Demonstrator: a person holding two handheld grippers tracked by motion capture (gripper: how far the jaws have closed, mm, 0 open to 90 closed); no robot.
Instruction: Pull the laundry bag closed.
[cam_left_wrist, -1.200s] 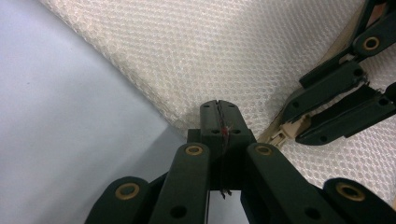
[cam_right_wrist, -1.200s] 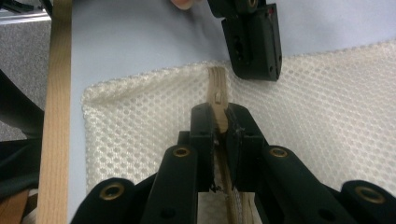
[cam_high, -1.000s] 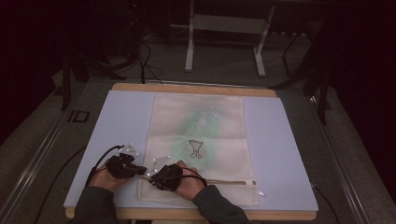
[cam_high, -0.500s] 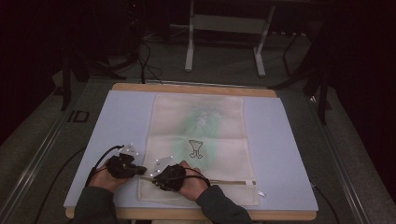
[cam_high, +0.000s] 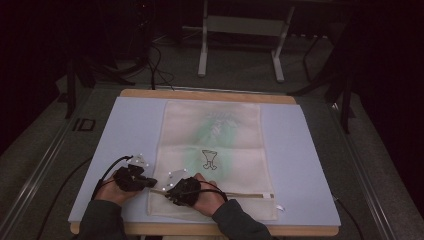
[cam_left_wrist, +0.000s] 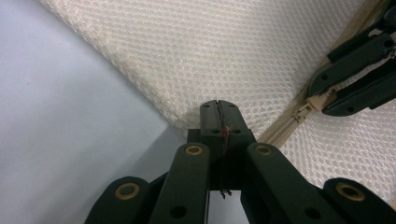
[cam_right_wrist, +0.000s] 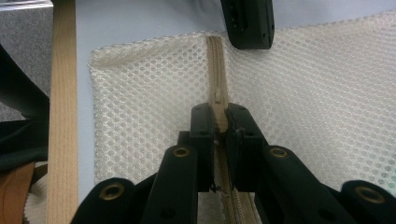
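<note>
Right gripper (cam_right_wrist: 219, 122) jaws pinch the beige zipper pull (cam_right_wrist: 218, 108) between their tips; the zipper (cam_right_wrist: 215, 60) runs straight ahead from the jaws toward the bag's end. Left gripper (cam_left_wrist: 219, 116) jaws pressed together on the edge of the mesh bag (cam_left_wrist: 196, 51), right at its corner, mesh caught between the tips. In the left gripper view the right gripper (cam_left_wrist: 357, 77) sits just beside, upper right, clamped on the pull (cam_left_wrist: 318, 100) with the zipper tape running diagonally below it. In the right gripper view the left gripper's jaw tip (cam_right_wrist: 247, 21) sits at the top, on the bag edge where the zipper ends. High view: both grippers close together near the desk's front edge, left gripper (cam_high: 148, 182) at the bag's front left corner, right gripper (cam_high: 170, 187) just inside it on the zipper line (cam_high: 245, 194), which runs along the bag's front edge. Bag (cam_high: 215, 145) lies flat down the middle of the pale blue desk (cam_high: 125, 130), a green print and small dark drawing on it. Hands (cam_high: 112, 192) come in from the front edge, dark sleeves.
</note>
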